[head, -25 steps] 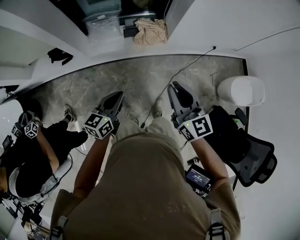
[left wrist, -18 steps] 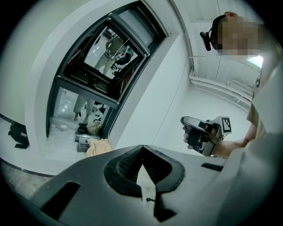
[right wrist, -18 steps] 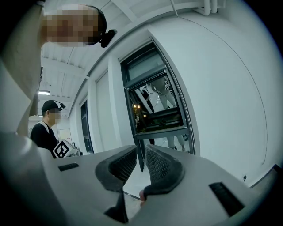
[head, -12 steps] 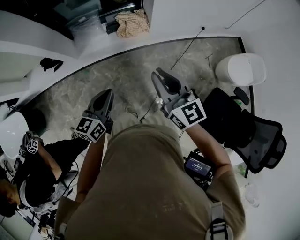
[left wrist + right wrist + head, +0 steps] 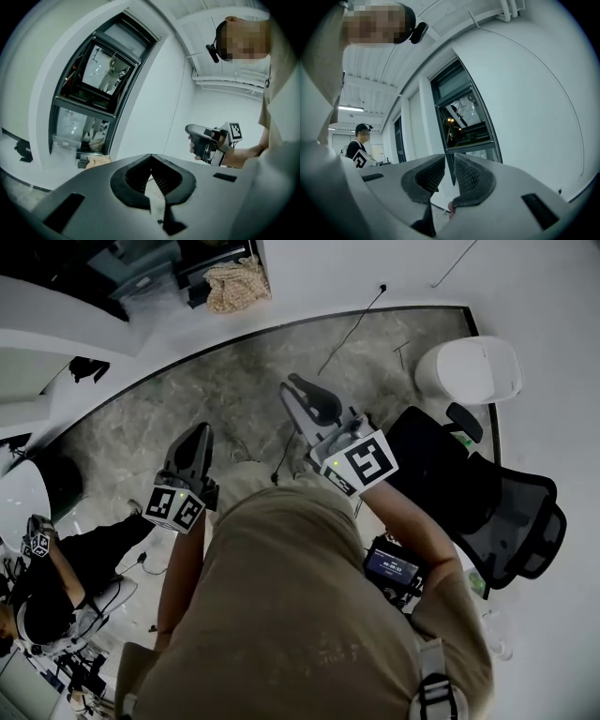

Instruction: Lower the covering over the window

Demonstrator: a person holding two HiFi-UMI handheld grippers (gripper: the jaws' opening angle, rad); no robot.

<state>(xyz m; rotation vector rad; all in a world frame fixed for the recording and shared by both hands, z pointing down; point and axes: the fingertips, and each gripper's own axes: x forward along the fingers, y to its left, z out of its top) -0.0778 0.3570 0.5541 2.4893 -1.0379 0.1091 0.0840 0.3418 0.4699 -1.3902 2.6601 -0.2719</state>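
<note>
Grey left hand-held gripper (image 5: 201,430) closed, empty; right hand-held gripper (image 5: 291,386) slightly parted; both extended toward window (image 5: 464,117).

Grey marbled floor (image 5: 234,399), bounded by white walls. Black mesh office chair (image 5: 511,521) at right; white rounded bin or stool (image 5: 469,371) near it, apart. Thin black cable (image 5: 349,326) runs across the floor to the wall. Crumpled tan cloth (image 5: 232,284) beside clear plastic box (image 5: 150,298) at top. Second person (image 5: 56,568), dark clothes, lower left.
</note>
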